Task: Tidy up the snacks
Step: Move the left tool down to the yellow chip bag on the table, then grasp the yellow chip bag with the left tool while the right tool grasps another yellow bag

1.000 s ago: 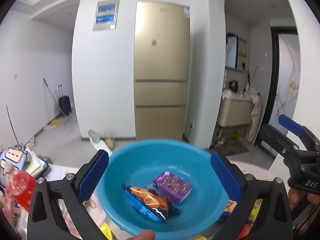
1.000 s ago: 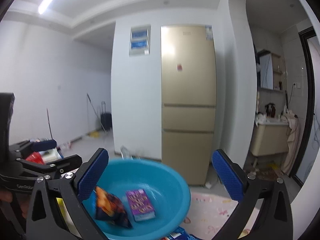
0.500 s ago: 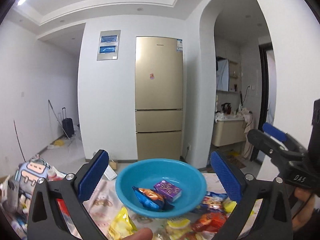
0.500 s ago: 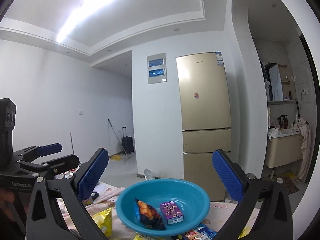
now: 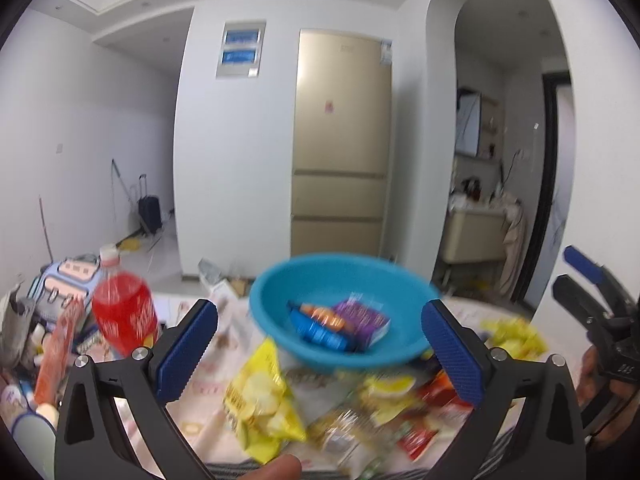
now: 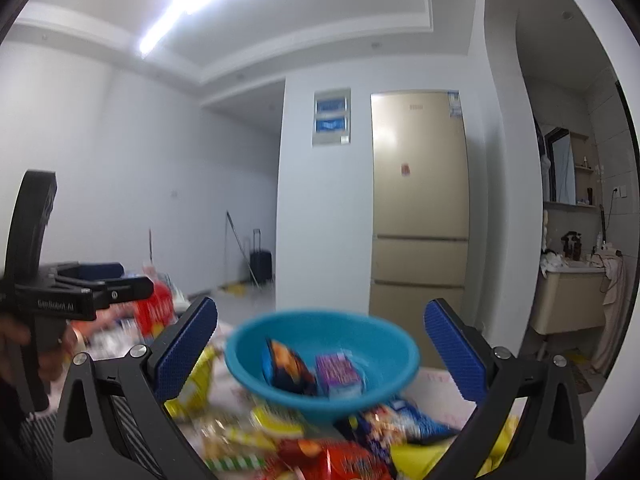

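Observation:
A blue bowl [image 5: 276, 304] [image 6: 256, 356] stands on the table among loose snack packets. Inside it lie a blue-and-orange packet [image 5: 320, 324] [image 6: 286, 368] and a purple box [image 5: 362, 316] [image 6: 338, 374]. My left gripper [image 5: 320, 344] hangs open in front of the bowl with nothing between its blue pads [image 5: 186, 350]. My right gripper [image 6: 320, 348] is also open and empty, its pads [image 6: 454, 352] flanking the bowl. A yellow chip bag [image 5: 260, 404] lies just before the bowl. Each gripper shows at the edge of the other's view.
A red drink bottle [image 5: 122, 312] and a pastel bag [image 5: 66, 276] stand at the table's left with other clutter. Red, yellow and blue packets [image 6: 348, 456] crowd the near table. A beige fridge [image 5: 340, 144] and a doorway [image 5: 500, 160] lie beyond.
Both grippers have pulled back and risen from the bowl, then tilted down again, bringing the packets on the table into view. The bowl and its two snacks stay put. Both stay open.

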{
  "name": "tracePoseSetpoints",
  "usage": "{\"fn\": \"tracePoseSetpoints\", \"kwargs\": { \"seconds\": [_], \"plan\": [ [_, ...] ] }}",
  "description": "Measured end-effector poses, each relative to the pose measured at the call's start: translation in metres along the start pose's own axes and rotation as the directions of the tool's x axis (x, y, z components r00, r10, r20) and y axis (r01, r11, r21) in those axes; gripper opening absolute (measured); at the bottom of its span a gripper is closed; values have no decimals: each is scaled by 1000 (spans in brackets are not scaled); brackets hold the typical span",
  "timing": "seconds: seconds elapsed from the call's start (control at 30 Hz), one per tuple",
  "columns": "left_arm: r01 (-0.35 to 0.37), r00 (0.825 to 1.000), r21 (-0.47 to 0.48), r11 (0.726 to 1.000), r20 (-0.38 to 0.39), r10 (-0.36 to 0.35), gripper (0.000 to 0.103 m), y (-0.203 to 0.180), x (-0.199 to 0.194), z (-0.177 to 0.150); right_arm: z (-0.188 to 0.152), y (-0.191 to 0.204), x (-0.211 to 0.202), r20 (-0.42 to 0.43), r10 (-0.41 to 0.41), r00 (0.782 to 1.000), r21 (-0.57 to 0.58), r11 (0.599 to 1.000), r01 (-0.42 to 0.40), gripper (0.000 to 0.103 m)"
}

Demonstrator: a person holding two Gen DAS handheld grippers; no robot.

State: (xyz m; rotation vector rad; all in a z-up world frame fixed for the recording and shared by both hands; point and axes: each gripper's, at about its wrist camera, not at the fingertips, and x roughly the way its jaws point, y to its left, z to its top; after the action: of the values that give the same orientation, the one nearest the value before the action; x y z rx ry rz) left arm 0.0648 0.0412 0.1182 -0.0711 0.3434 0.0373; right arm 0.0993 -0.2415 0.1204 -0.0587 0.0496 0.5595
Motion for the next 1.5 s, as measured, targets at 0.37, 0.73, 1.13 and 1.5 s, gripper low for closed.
{"fn": "tracePoseSetpoints", "kwargs": {
  "seconds": [0.37,0.73,1.13,1.5],
  "plan": [
    [-42,991,-43,998,-132,36,103,18,52,-50,-56,-10,20,-105,47,993,91,995,-38,103],
    [-56,960,-145,988,-280,14,103,42,97,-84,-76,8,30,-178,25,984,13,1000,-23,103],
    [-33,943,-267,963,-328,-59,103,64,117,-97,-84,-1,42,-252,16,968,51,999,-4,103],
    [-64,879,-259,964,-472,-69,95,69,155,-118,-86,5,44,-260,18,966,37,999,-9,103]
  ]
}}
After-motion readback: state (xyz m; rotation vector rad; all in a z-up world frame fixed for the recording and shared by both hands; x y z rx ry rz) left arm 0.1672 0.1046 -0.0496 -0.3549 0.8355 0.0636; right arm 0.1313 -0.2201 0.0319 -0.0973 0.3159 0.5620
